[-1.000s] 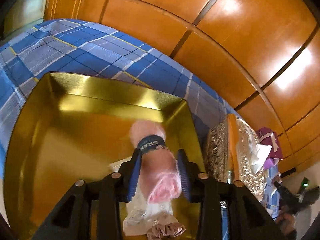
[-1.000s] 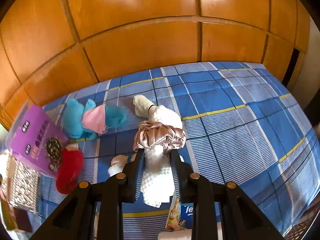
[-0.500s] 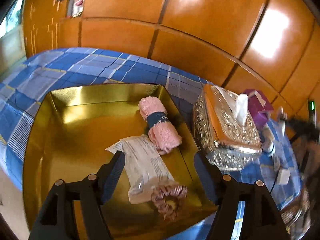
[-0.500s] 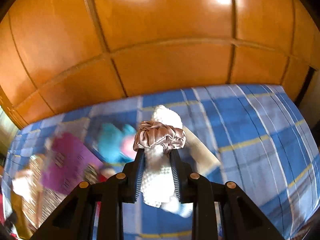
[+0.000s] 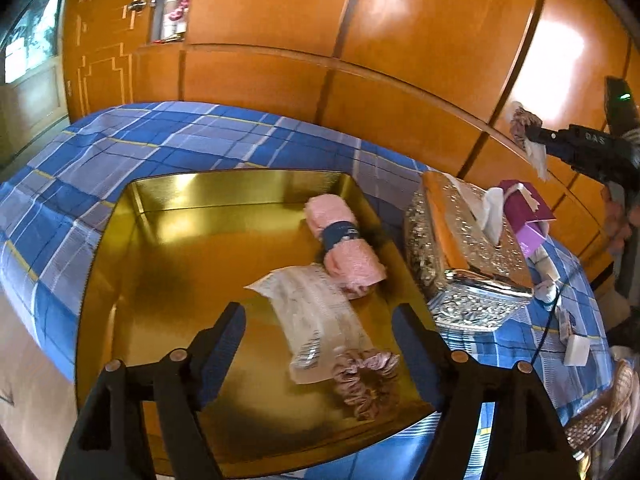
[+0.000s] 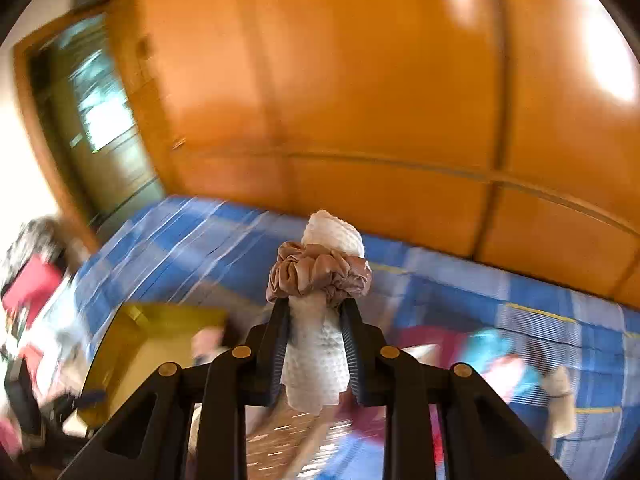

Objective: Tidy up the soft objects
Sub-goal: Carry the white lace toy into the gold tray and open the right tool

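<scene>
A gold tray (image 5: pixel 168 264) lies on the blue plaid bedspread (image 5: pixel 168 140). In it rest a rolled pink towel (image 5: pixel 348 252) with a dark band, a clear packet (image 5: pixel 316 316) and a pink scrunchie (image 5: pixel 366 380). My left gripper (image 5: pixel 318 332) hovers above the tray's near half, its jaws opening, nothing pressed between them. My right gripper (image 6: pixel 316 312) is shut on a rolled white towel (image 6: pixel 320 344) ringed by a brown satin scrunchie (image 6: pixel 318 274), carried in the air. The left wrist view shows the right gripper (image 5: pixel 534 142) at the upper right with that roll.
An ornate silver tissue box (image 5: pixel 464 256) stands right of the tray, with a purple box (image 5: pixel 528 216) behind it. Small white items lie on the bedspread further right. Orange wooden panels (image 5: pixel 360 40) form the back wall. The right wrist view is motion-blurred; the tray (image 6: pixel 148 344) appears lower left.
My left gripper let go of the pink towel, opened wide and drew back from the tray. My right gripper lifted the white roll off the bedspread and swung left toward the tray.
</scene>
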`<state>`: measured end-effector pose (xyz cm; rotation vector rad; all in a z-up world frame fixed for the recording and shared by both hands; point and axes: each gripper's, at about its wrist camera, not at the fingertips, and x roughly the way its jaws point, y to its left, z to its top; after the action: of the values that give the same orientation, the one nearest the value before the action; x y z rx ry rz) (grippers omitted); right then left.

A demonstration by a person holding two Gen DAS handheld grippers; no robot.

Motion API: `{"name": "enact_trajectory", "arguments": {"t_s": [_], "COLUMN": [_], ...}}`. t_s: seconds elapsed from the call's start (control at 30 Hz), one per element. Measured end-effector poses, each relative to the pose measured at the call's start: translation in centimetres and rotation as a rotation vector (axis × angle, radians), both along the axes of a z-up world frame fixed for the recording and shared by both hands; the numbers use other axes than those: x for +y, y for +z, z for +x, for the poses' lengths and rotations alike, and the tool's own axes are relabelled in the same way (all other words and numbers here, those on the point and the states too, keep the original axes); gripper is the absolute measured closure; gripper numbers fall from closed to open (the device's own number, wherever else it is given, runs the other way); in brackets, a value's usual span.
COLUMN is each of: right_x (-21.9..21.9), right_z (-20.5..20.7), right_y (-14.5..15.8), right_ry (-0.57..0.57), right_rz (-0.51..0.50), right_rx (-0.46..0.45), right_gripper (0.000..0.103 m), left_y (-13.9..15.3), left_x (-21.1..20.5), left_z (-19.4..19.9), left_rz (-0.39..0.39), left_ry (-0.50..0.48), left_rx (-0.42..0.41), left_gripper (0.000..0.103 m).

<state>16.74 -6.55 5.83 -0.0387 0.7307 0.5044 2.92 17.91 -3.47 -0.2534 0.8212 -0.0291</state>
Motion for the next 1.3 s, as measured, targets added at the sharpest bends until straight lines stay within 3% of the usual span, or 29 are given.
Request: {"name": "enact_trajectory", "arguments": {"t_s": [0.27, 0.4, 0.67, 1.0, 1.3], "right_x": [9.4, 12.1, 15.1, 14.4, 10.6], "right_z": [-6.1, -8.6, -11.0, -12.2, -14.6], "right_y": [-4.7, -7.2, -11.0, -11.3, -9.8], "right_ry": [0.228, 0.257, 0.26, 0.25, 0.233], "right_rz": [-0.026, -0.055, -0.191, -0.183, -0.155], "right_rx": [0.091, 0.122, 0.125, 0.105, 0.035], "right_gripper": [0.078, 0.078, 0.071, 0.066, 0.066], "left_y": [-0.6, -1.1, -1.3, -0.6, 0.0], "left_x": [3.1, 4.3, 4.1, 3.2, 2.0], "left_z": [-1.5, -1.9, -2.2, -2.5, -2.7], "left_rz": [0.021, 0.006, 0.013, 0.054, 0.078], "left_ry": [0.13, 0.17, 0.156, 0.125, 0.091], "left_rx": [0.003, 0.014, 0.003, -0.03, -0.05], "left_gripper": [0.027, 0.027, 0.027, 0.027, 0.027]}}
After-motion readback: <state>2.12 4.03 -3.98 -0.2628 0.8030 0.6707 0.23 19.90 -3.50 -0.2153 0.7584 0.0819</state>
